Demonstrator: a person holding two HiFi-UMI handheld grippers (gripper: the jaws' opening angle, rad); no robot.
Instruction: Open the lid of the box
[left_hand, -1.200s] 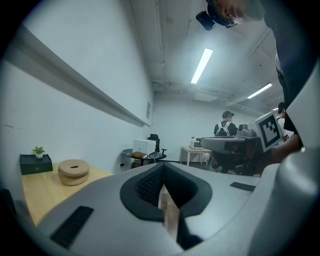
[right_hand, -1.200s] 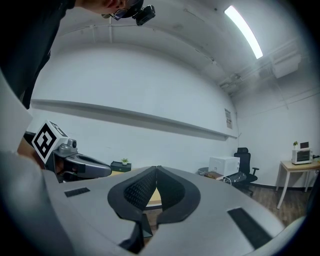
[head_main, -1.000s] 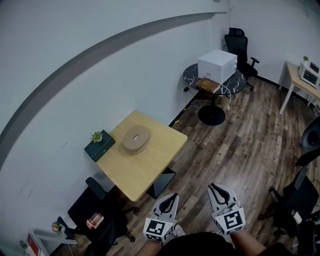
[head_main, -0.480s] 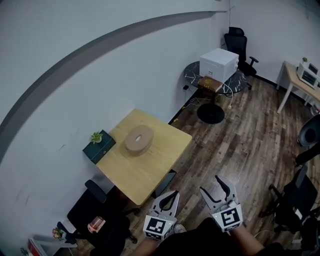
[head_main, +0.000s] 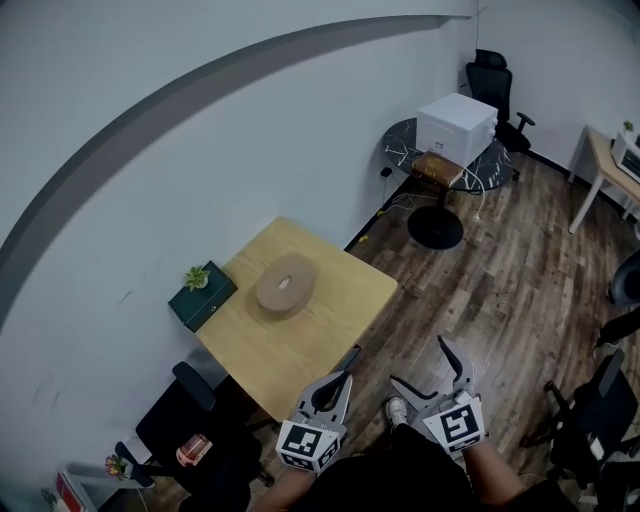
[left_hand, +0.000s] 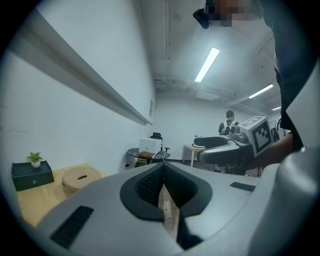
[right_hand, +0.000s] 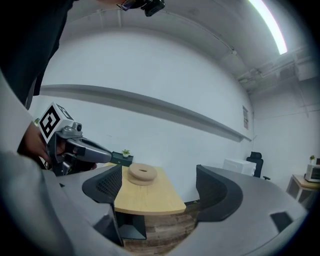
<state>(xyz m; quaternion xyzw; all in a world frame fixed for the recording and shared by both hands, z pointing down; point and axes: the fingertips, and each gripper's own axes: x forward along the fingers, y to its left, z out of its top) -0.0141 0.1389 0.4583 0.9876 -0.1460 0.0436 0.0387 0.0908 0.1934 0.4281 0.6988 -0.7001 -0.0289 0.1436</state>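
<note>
Task not yet begun: the round box (head_main: 283, 283), lid on, rests on the table (head_main: 325, 318) at your eleven o'clock, well apart from your closed left gripper (head_main: 342, 381) and your empty right gripper (head_main: 418, 361), whose jaws have just been opening wide.

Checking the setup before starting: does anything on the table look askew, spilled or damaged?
Nothing stands out. The round box sits flat and closed on the table; the green box beside it stands upright, plant on top.
</note>
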